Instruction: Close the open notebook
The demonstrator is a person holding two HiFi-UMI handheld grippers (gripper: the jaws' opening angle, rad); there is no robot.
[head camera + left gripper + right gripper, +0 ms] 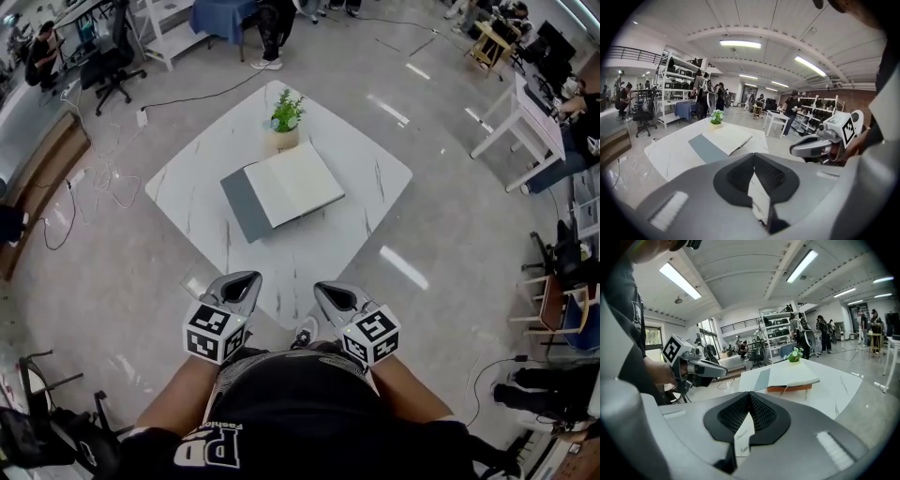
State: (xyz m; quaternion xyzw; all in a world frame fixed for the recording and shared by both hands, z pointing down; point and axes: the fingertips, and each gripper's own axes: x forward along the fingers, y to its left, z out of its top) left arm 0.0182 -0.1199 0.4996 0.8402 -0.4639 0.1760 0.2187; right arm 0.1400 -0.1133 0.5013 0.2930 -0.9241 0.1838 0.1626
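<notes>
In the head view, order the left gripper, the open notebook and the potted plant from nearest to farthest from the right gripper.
From the right gripper:
1. Left gripper, close at its left.
2. Open notebook, straight ahead.
3. Potted plant, beyond the notebook, farthest ahead.

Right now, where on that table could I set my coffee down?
The white table is bare at its left corner, beside the grey cover of the open notebook, at its right corner past the pages, and across the near corner. It is crowded only at the far corner, where the potted plant stands close behind the notebook.
</notes>
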